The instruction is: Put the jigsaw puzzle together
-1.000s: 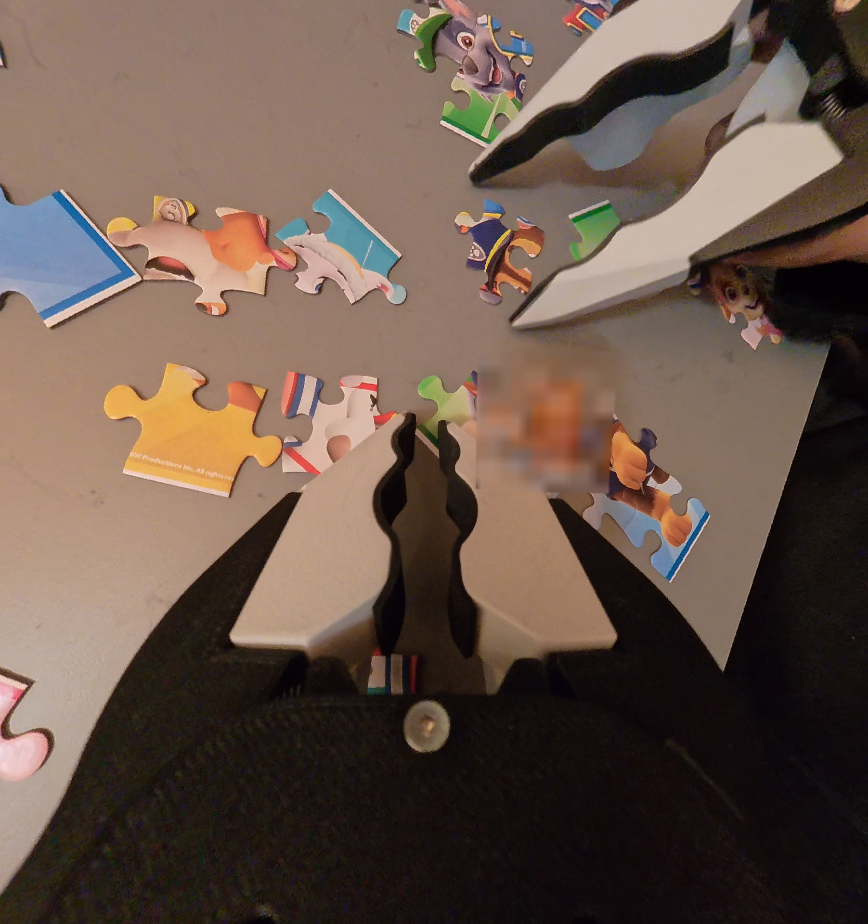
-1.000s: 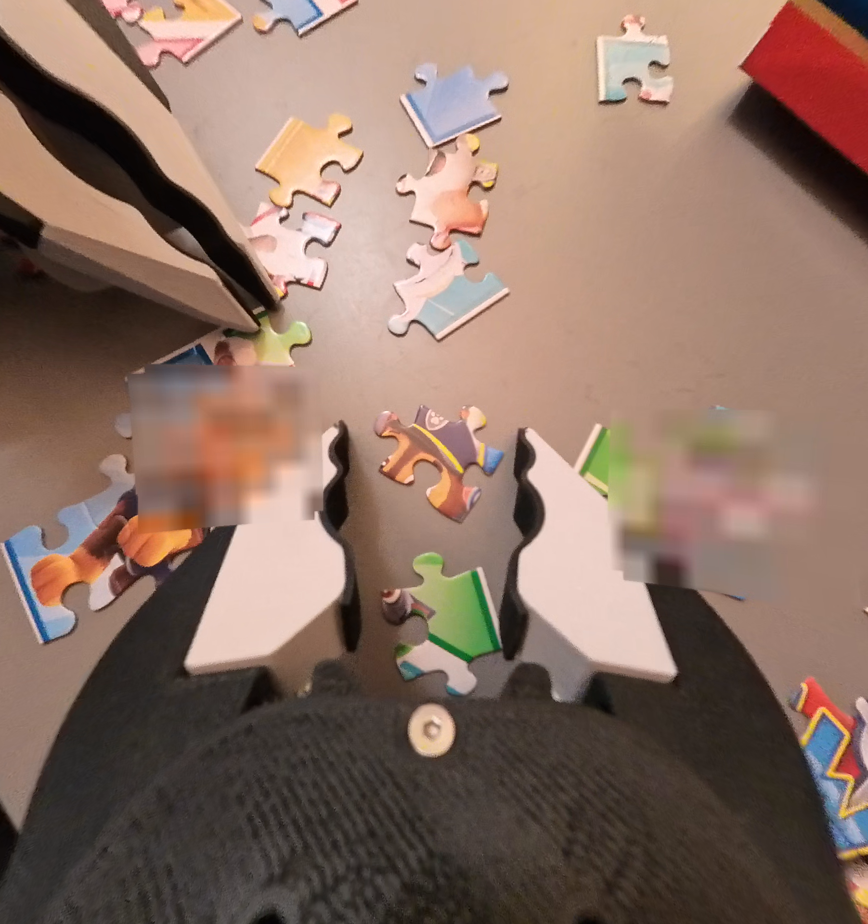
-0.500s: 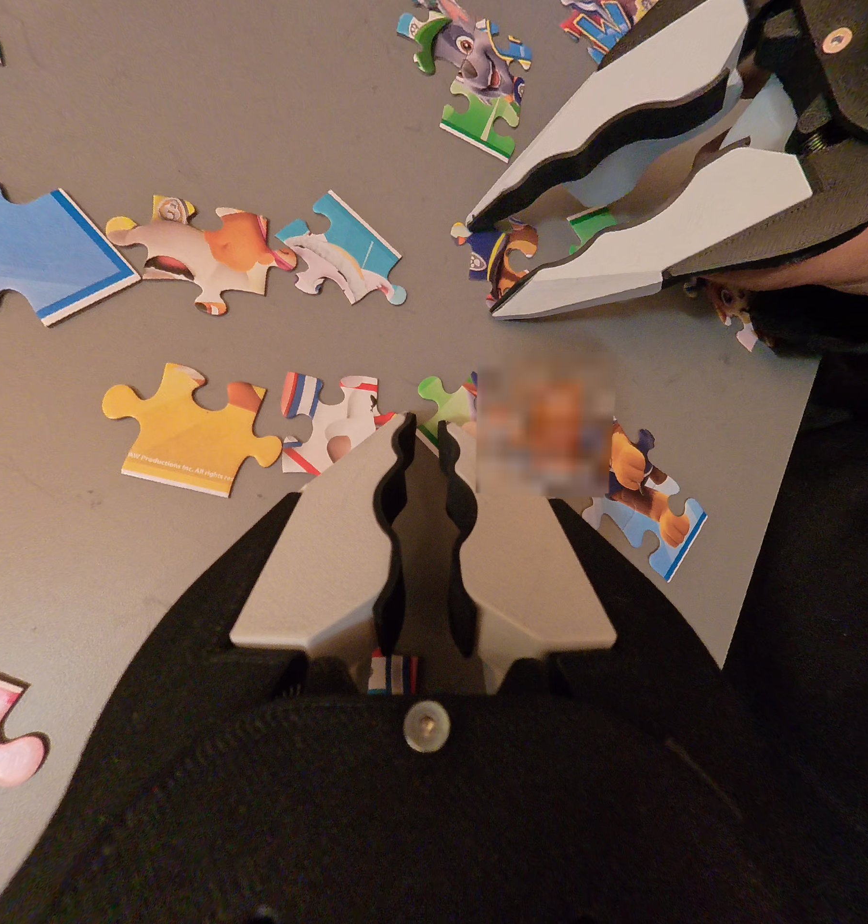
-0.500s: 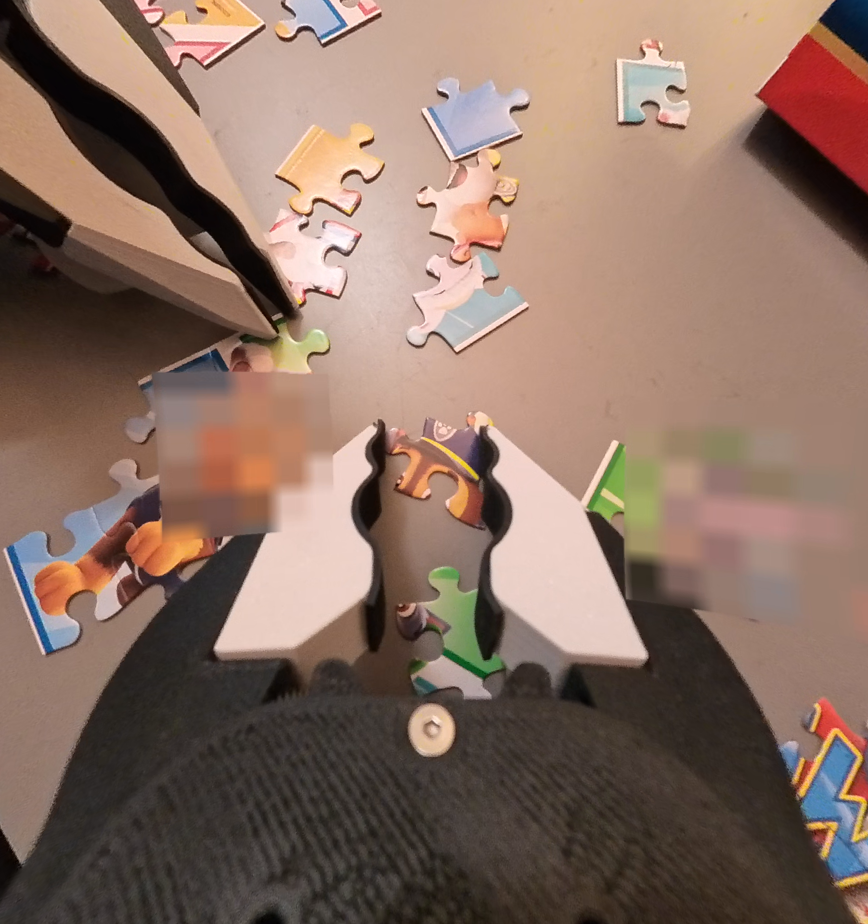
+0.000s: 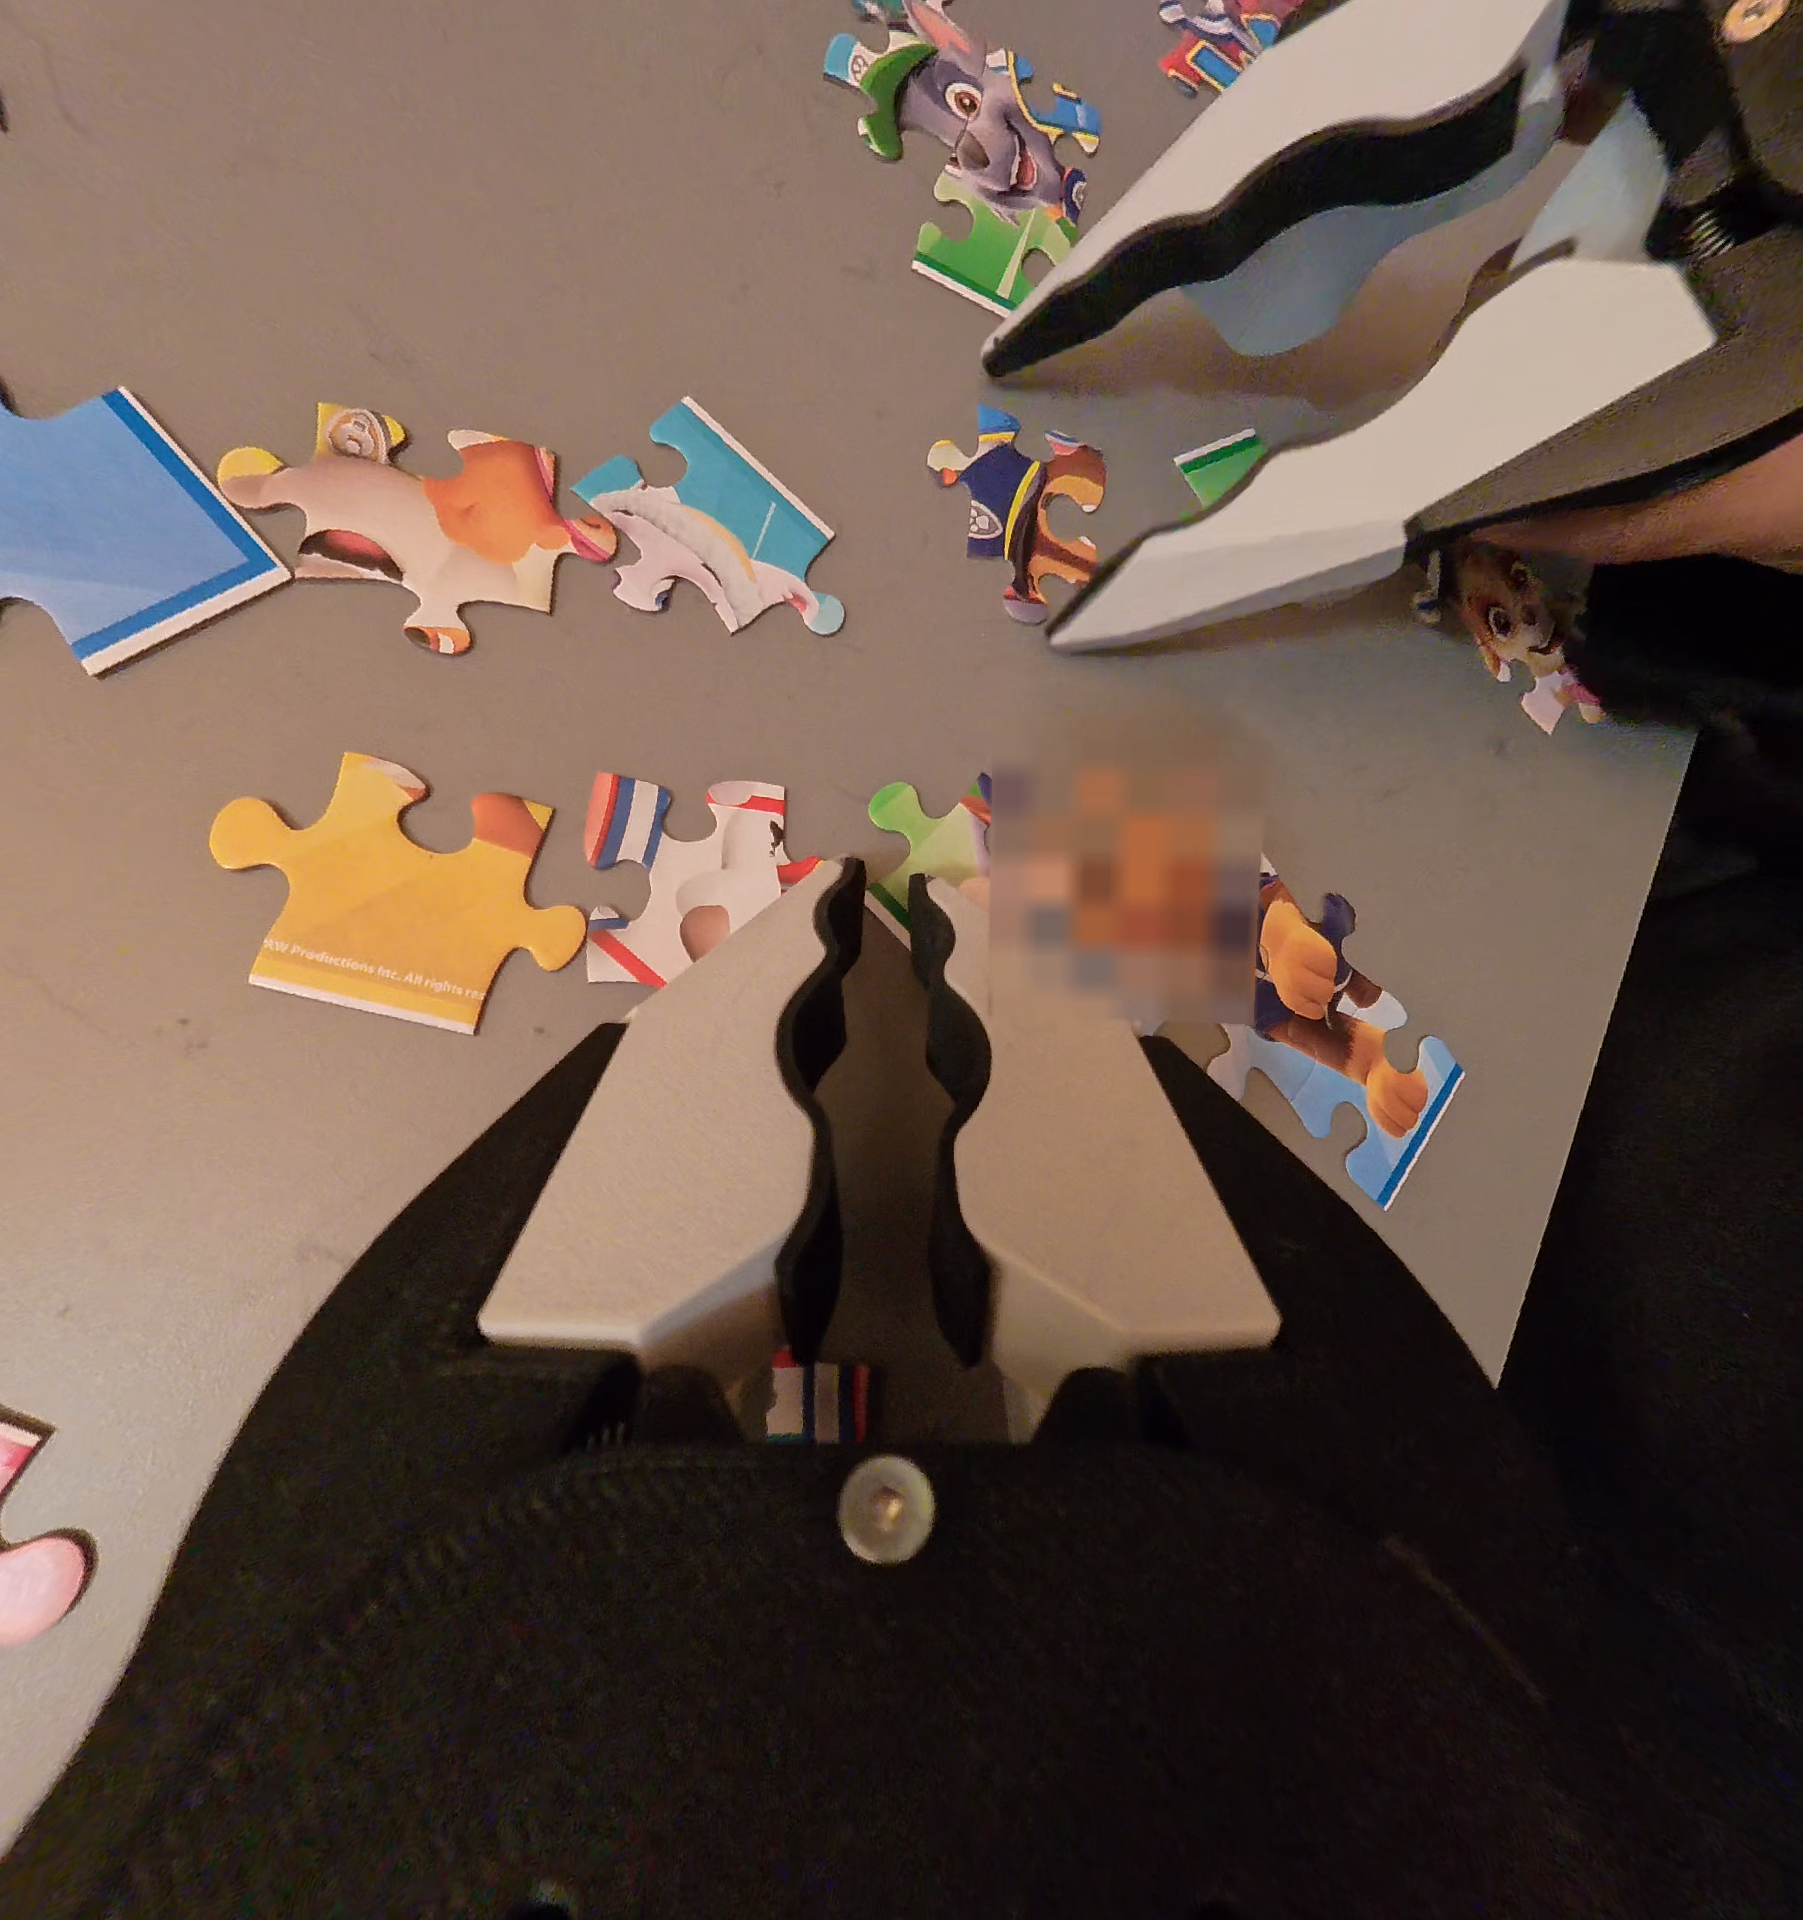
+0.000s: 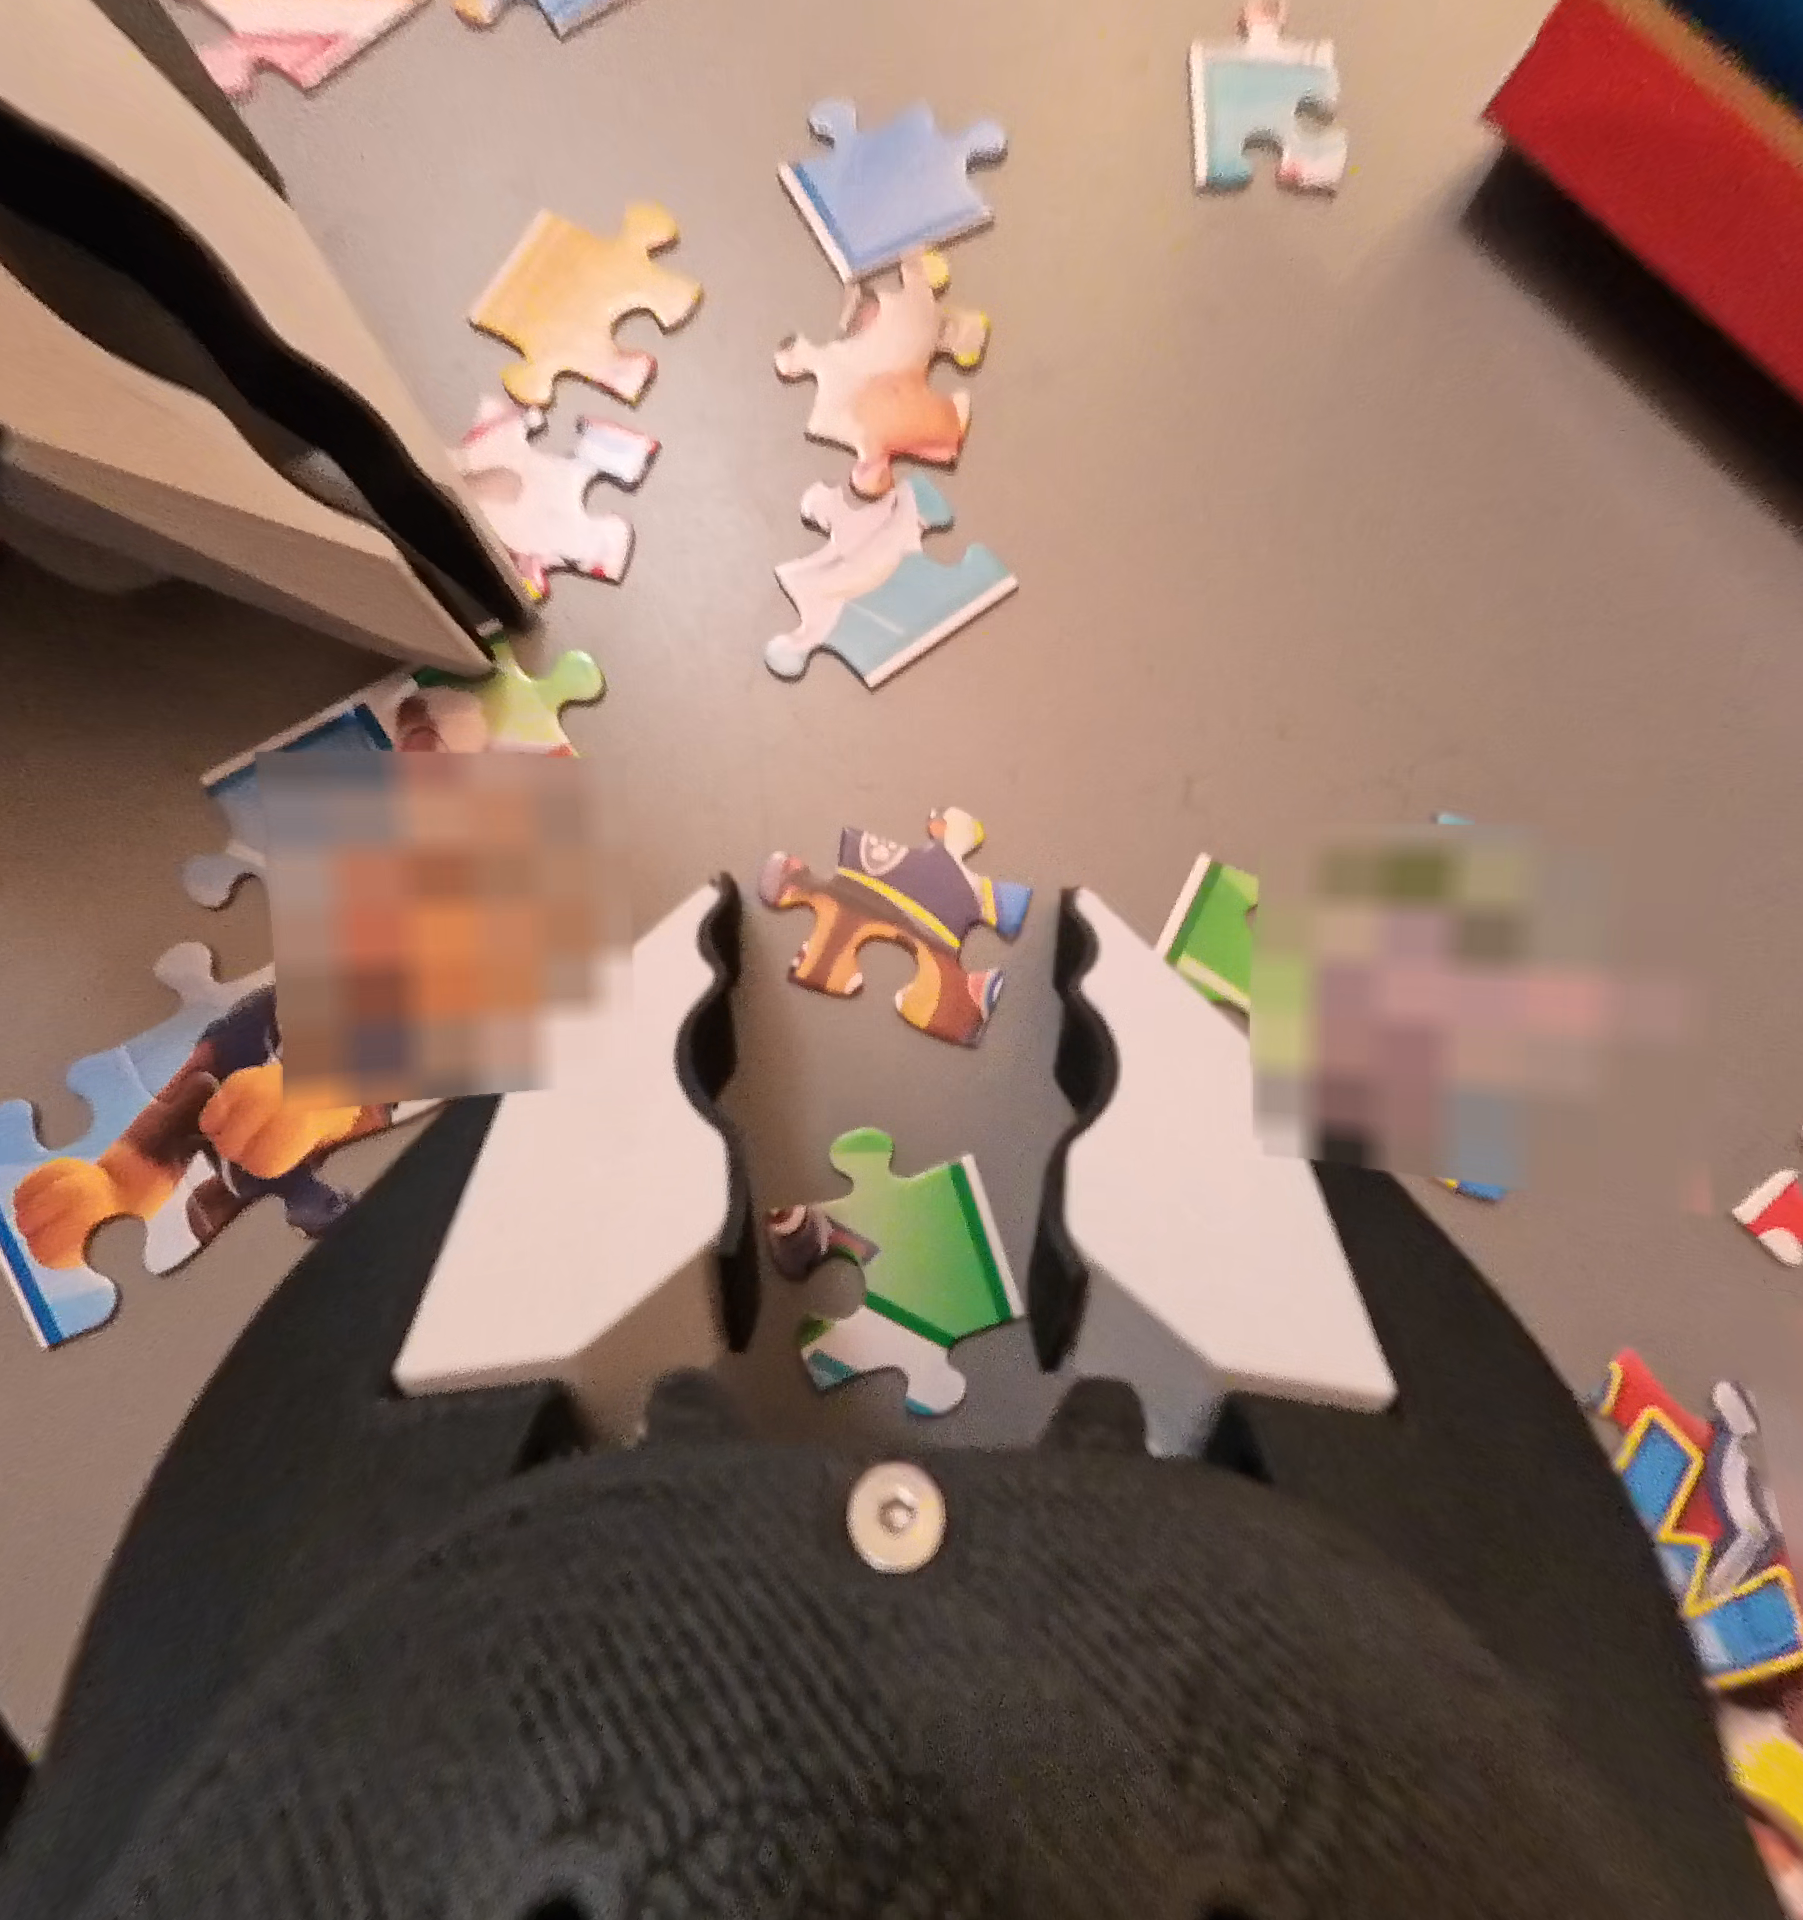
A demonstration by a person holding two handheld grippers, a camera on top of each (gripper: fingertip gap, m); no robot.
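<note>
Loose puzzle pieces lie on a grey table (image 5: 461, 208). My right gripper (image 6: 897, 896) is open, with its fingers on either side of a dark blue and brown piece (image 6: 892, 925) that lies flat on the table; the pads do not touch it. The same gripper (image 5: 1024, 497) and piece (image 5: 1022, 509) show in the left wrist view. A green edge piece (image 6: 918, 1247) lies under its palm. My left gripper (image 5: 884, 878) is shut with nothing between its pads. Its tips rest at a light green tab (image 5: 918, 831) of a joined group of pieces, which also shows in the right wrist view (image 6: 544, 686).
A yellow piece (image 5: 388, 904), a red, white and blue piece (image 5: 689, 883), a large blue piece (image 5: 76, 509) and several others lie to the left. The table's edge (image 5: 1603, 1039) runs close on the right. A red box (image 6: 1686, 187) stands at the far right.
My right gripper closed in around the dark blue and brown piece half a second ago, then opened wide again; the piece stays flat on the table. My left gripper has not moved.
</note>
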